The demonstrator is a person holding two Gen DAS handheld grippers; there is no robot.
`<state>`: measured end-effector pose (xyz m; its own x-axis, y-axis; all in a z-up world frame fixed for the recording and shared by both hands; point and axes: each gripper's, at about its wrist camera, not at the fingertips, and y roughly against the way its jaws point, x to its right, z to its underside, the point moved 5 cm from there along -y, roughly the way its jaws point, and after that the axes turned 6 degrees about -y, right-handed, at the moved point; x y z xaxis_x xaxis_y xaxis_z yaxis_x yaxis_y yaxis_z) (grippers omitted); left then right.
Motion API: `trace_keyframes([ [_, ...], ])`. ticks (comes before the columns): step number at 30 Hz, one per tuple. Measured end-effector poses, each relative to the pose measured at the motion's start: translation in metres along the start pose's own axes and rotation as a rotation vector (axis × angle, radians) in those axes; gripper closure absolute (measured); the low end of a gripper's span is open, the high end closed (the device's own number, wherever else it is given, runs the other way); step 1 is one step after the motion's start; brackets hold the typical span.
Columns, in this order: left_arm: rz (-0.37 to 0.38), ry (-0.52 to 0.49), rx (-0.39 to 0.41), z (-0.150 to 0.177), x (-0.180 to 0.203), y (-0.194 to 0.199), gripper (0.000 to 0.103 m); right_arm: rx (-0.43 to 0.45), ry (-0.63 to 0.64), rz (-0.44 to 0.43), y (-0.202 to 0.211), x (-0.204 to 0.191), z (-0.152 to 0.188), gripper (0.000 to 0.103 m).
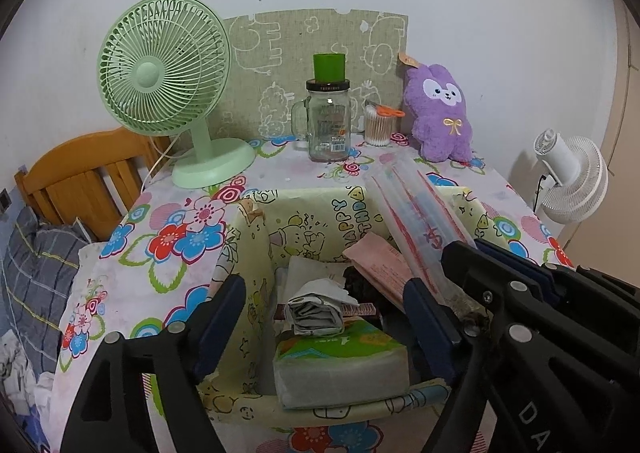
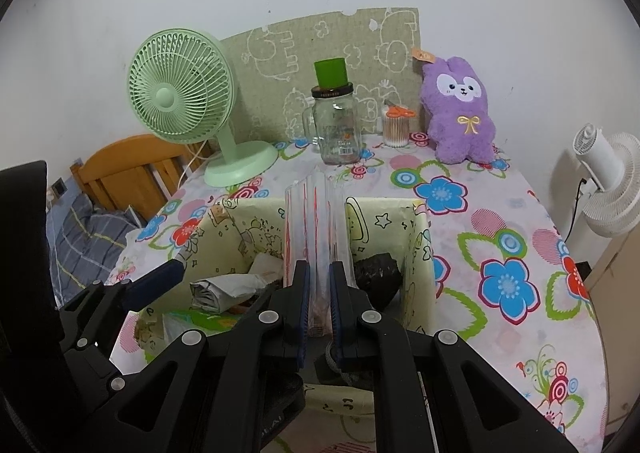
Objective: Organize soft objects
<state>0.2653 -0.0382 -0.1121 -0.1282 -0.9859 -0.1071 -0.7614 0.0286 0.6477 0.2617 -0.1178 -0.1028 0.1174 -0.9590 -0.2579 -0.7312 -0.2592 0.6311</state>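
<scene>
A pale yellow cartoon-print fabric box stands on the flowered table; it also shows in the right wrist view. Inside lie a tissue pack, a folded grey-white cloth, a pink packet and a dark bundle. My right gripper is shut on a clear plastic bag with red stripes, held upright over the box; the bag also shows in the left wrist view. My left gripper is open over the box. A purple plush toy sits at the table's back.
A green desk fan stands back left. A glass jar mug with a green cup on top and a cotton-swab tub stand at the back middle. A wooden chair is left of the table, a white fan right.
</scene>
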Motion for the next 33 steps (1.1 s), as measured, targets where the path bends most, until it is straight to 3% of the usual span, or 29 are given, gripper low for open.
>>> trace_keyframes([
  [4,-0.012,-0.009,-0.004,0.001,0.000,0.003,0.020,-0.008,-0.001,0.002,0.000,0.001,0.000,0.086],
  [8,-0.029,-0.021,0.000,0.002,0.001,0.006,0.020,-0.002,-0.003,0.040,0.001,0.005,0.000,0.068],
  [14,-0.026,-0.028,-0.002,0.003,0.003,0.012,0.018,0.006,-0.004,0.069,0.009,0.010,0.002,0.057],
  [16,-0.031,-0.032,0.003,0.003,0.003,0.016,0.012,0.015,0.003,0.069,0.013,0.009,0.002,0.044],
  [17,-0.025,-0.029,0.010,0.004,0.003,0.019,0.009,0.026,0.006,0.062,0.017,0.008,0.002,0.029],
  [18,-0.020,-0.027,0.019,0.003,0.003,0.022,0.008,0.037,0.004,0.060,0.019,0.008,0.001,0.023],
  [25,-0.040,-0.032,0.042,0.004,0.003,0.039,0.005,0.064,0.017,0.062,0.033,0.003,0.001,0.021],
  [33,-0.041,-0.028,0.073,0.006,0.003,0.065,0.000,0.100,0.026,0.072,0.061,-0.003,0.003,0.008],
])
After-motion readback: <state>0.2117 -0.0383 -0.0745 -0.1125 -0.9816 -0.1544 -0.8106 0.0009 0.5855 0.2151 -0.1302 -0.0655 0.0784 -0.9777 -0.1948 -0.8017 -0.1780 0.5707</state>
